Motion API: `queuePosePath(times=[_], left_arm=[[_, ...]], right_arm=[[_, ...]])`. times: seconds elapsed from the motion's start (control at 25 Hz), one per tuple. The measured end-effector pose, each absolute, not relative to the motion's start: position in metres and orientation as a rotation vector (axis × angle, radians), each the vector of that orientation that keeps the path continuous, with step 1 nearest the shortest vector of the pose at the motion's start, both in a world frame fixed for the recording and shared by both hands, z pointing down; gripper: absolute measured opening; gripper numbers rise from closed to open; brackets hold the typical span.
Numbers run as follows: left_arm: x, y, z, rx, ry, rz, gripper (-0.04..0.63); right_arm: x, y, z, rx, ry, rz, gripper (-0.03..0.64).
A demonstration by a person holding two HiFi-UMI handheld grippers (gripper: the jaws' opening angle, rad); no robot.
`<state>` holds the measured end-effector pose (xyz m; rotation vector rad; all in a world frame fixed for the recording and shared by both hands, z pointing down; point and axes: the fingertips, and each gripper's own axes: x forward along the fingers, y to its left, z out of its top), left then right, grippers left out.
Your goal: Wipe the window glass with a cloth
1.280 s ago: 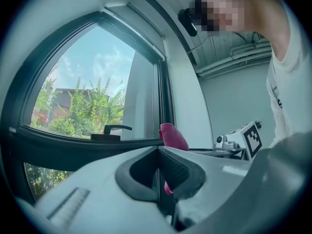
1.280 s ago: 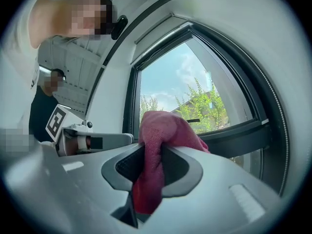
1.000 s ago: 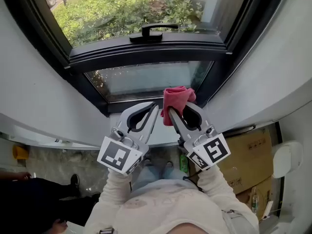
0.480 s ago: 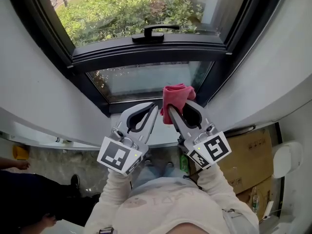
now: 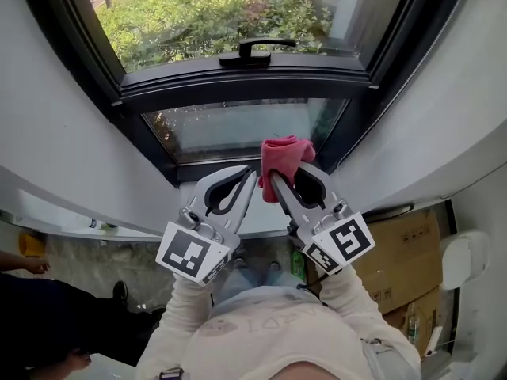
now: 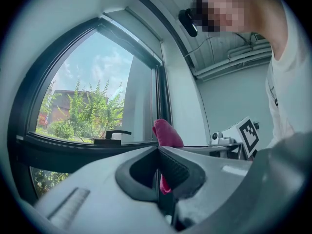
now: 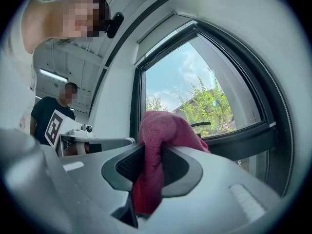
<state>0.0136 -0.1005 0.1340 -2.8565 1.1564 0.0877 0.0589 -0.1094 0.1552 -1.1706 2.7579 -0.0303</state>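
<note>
Between grey walls (image 5: pixel 63 133), the right tool (image 5: pixel 275 178) pinches a red cloth (image 5: pixel 285 153) near the dark-framed window glass (image 5: pixel 238 129), while the left tool (image 5: pixel 253 172) beside it is pressed together.

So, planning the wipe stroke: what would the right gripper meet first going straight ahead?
The cloth it holds leads the right gripper, so that likely touches the window glass first, though depth is unclear.

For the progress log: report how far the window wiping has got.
Done: the red cloth is clamped in the right gripper. In hand: it is held by the lower window pane's bottom edge; contact unclear. Left: the wiping itself; the left gripper is shut and empty.
</note>
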Motion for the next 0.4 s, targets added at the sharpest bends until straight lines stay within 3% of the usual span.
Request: queuePosePath(times=[0.4], left_arm=[[0.0077, -0.0936, 0.1341, -2.863, 1.161, 0.102, 0.002]], right_arm=[[0.0510, -0.1014, 0.1523, -1.149, 2.753, -0.037, 0.114]])
